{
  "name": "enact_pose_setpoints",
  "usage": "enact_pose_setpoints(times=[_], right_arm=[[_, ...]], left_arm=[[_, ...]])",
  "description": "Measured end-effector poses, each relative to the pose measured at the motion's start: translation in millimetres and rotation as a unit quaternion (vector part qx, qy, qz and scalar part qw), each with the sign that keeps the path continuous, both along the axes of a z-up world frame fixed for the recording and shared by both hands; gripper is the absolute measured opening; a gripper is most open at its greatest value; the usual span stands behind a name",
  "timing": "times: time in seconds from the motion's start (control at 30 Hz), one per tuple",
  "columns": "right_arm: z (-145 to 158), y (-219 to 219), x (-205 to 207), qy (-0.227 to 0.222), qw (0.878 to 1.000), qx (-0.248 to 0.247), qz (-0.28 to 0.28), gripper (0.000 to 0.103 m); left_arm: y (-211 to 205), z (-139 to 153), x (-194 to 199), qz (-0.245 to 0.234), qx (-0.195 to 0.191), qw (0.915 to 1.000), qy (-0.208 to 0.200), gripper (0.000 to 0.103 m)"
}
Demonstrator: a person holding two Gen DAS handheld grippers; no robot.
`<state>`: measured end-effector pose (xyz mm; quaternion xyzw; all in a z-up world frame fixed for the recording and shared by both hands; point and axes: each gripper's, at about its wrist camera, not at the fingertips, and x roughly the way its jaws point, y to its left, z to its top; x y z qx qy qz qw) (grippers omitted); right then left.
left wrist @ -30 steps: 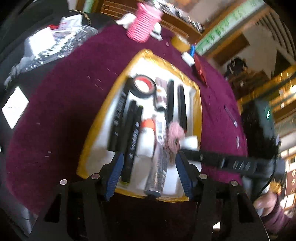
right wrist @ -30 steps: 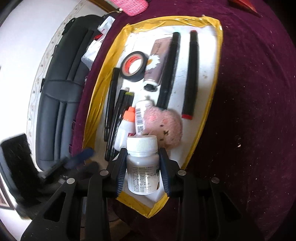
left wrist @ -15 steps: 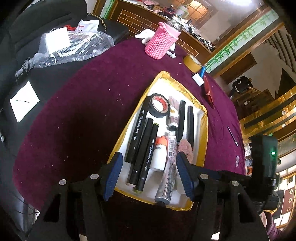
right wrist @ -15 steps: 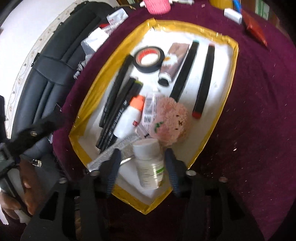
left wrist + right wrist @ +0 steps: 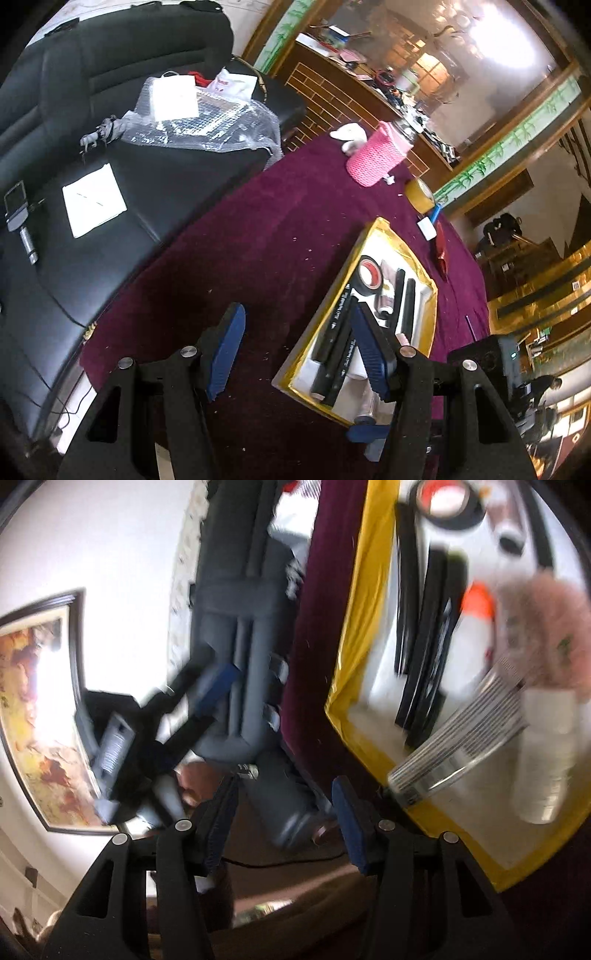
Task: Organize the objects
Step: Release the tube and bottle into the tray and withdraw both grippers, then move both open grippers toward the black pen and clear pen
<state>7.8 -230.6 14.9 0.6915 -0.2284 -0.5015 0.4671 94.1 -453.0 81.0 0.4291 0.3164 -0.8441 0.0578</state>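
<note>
A gold-rimmed white tray [image 5: 430, 295] lies on the maroon tablecloth and holds black markers [image 5: 334, 339], a roll of black tape [image 5: 369, 275], a tube and more. My left gripper [image 5: 295, 350] is open and empty above the cloth at the tray's left edge. In the blurred right wrist view the tray [image 5: 354, 602] shows the markers [image 5: 424, 672], an orange-capped bottle [image 5: 474, 627], a pink puff [image 5: 543, 631], a silver tube [image 5: 458, 749] and the white pill bottle [image 5: 546, 757] lying inside. My right gripper [image 5: 284, 827] is open and empty, off the tray's near-left corner.
A pink knitted cup [image 5: 376, 155], a tape roll [image 5: 419, 194] and a red packet [image 5: 441, 253] sit on the cloth beyond the tray. A black sofa [image 5: 110, 147] with bubble wrap and papers stands left of the table. The left gripper shows in the right view [image 5: 207, 694].
My right gripper let go of the white pill bottle in the tray and swung away to the left. My left gripper pulled back and turned left, off the tray.
</note>
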Motion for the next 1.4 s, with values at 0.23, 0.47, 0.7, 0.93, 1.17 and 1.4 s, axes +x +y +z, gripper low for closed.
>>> enact_pose_setpoints(times=[0.23, 0.47, 0.7, 0.93, 1.17, 1.4], right_arm=[[6.4, 15.4, -5.8, 0.056, 0.996, 0.062, -0.040, 0.052], [5.2, 55.6, -12.4, 0.029, 0.994, 0.057, -0.083, 0.056], [30.6, 82.6, -23.7, 0.081, 0.980, 0.072, -0.165, 0.056], [71.5, 112.2, -30.4, 0.216, 0.935, 0.178, -0.219, 0.057], [71.8, 134.5, -14.5, 0.245, 0.917, 0.224, -0.219, 0.057], [67.5, 163.6, -10.3, 0.248, 0.904, 0.252, -0.239, 0.057]], left_arm=[[14.4, -3.6, -6.0, -0.026, -0.013, 0.9996, 0.000, 0.054], [32.2, 0.0, -18.0, -0.060, -0.014, 0.9981, 0.007, 0.054], [85.1, 37.0, -21.5, -0.088, -0.170, 0.9798, 0.059, 0.054], [151.4, 90.5, 1.6, -0.106, -0.244, 0.9420, 0.205, 0.102], [166.1, 62.8, -33.6, -0.143, -0.226, 0.9597, 0.085, 0.102], [188.0, 54.8, -35.5, -0.147, -0.278, 0.9478, 0.055, 0.102]])
